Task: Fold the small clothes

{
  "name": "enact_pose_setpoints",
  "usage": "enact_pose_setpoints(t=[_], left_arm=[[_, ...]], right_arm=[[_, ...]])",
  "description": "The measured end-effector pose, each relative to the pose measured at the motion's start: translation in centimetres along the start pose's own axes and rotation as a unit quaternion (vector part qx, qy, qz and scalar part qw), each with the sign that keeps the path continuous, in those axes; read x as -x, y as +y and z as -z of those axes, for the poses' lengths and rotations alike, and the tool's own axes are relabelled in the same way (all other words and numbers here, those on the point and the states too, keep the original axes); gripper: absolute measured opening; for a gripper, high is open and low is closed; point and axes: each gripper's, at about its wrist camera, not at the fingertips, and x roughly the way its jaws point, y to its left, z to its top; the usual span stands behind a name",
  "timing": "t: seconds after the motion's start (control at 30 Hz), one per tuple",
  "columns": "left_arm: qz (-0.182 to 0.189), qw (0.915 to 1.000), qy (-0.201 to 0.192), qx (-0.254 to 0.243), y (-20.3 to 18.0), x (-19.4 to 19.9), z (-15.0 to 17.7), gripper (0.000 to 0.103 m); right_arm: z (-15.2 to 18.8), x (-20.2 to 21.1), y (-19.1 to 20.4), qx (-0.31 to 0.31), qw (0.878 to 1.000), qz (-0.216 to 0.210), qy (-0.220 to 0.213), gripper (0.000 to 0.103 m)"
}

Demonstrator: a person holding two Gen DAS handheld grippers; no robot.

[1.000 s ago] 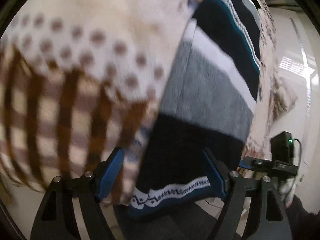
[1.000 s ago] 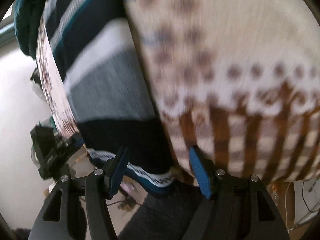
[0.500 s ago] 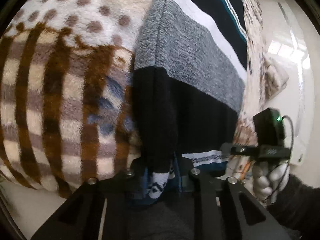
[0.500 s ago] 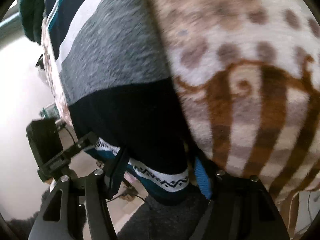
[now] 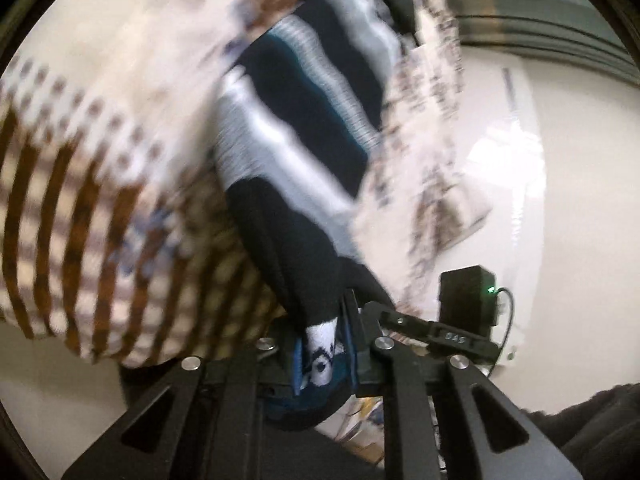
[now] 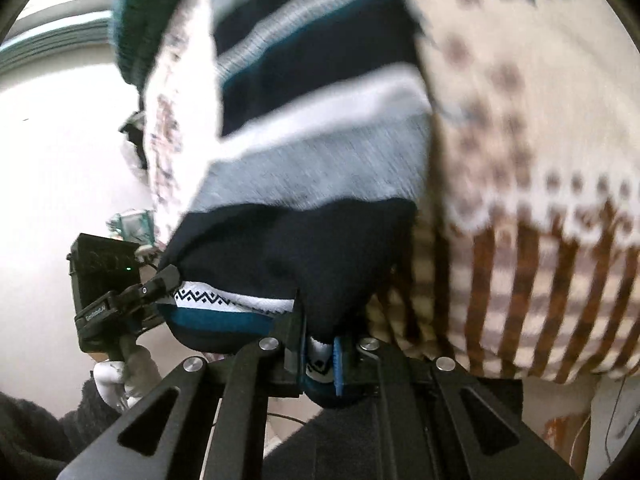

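Note:
A small knitted garment (image 5: 304, 148) with navy, grey, white and teal stripes lies on a cream and brown patterned blanket (image 5: 80, 184). My left gripper (image 5: 322, 356) is shut on the garment's patterned hem at one corner. My right gripper (image 6: 318, 354) is shut on the hem at the other corner; the garment (image 6: 320, 160) stretches away from it. The hem is lifted off the blanket. Both views are blurred by motion.
The blanket (image 6: 540, 160) covers the surface under the garment and hangs over its edge. A pale floor (image 5: 568, 200) lies beyond. The other gripper's black body shows at the right in the left wrist view (image 5: 466, 300) and at the left in the right wrist view (image 6: 106, 280).
Both grippers have gone from open around the garment's hem to shut on it. The hem has since been lifted and pulled back, and the garment now looks farther away.

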Motion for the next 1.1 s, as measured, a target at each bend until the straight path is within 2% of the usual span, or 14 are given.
enact_pose_setpoints(t=[0.17,0.3,0.4,0.6,0.67,0.73,0.77,0.83,0.87,0.9,0.93,0.97,1.0,1.1], left_arm=[[0.054,0.9976,-0.041,-0.015,-4.1,0.7,-4.8,0.011],[0.085,0.9931,-0.075,-0.029,-7.0,-0.1,-11.6,0.01],[0.095,0.9904,-0.089,-0.046,-8.4,-0.6,-16.7,0.01],[0.086,0.9891,-0.104,-0.06,-9.7,-4.5,-29.5,0.01],[0.066,0.9902,-0.108,-0.058,-9.6,-6.1,-33.6,0.01],[0.065,0.993,-0.087,-0.047,-8.8,-8.0,-37.7,0.011],[0.049,0.9948,-0.078,-0.041,-8.4,-8.8,-39.0,0.012],[0.017,0.9973,-0.062,-0.035,-8.2,-10.0,-41.8,0.024],[0.01,0.9977,-0.054,-0.038,-7.9,-9.8,-42.0,0.047],[0.016,0.9976,-0.051,-0.044,-8.0,-9.9,-42.7,0.071],[0.022,0.9971,-0.053,-0.05,-8.2,-9.6,-43.1,0.077],[0.026,0.9965,-0.058,-0.054,-8.3,-9.4,-43.4,0.077],[0.033,0.996,-0.061,-0.056,-8.4,-9.1,-43.8,0.077],[0.023,0.9955,-0.074,-0.054,-8.3,-8.3,-44.4,0.077]], right_arm=[[-4.6,5.3,3.3,0.004,0.998,-0.028,-0.063,0.01],[-10.1,9.2,5.2,0.006,0.993,-0.041,-0.111,0.009],[-15.9,12.4,5.8,0.01,0.988,-0.035,-0.15,0.009],[-28.6,15.7,6.4,-0.009,0.979,-0.023,-0.202,0.009],[-33.2,16.2,6.2,-0.024,0.977,-0.016,-0.214,0.009],[-37.9,16.1,6.0,-0.038,0.976,-0.005,-0.216,0.009],[-40.0,16.0,5.7,-0.051,0.975,0.005,-0.218,0.009],[-44.1,15.2,4.8,-0.082,0.977,-0.014,-0.198,0.014],[-44.9,15.0,4.6,-0.092,0.977,-0.016,-0.192,0.015],[-45.8,14.8,4.3,-0.098,0.977,-0.024,-0.187,0.021],[-46.4,14.7,4.2,-0.099,0.978,-0.029,-0.184,0.032],[-46.9,14.7,4.2,-0.095,0.978,-0.032,-0.182,0.054],[-47.0,14.9,4.2,-0.09,0.977,-0.033,-0.188,0.064],[-46.5,16.0,4.4,-0.063,0.977,0.006,-0.206,0.065]])
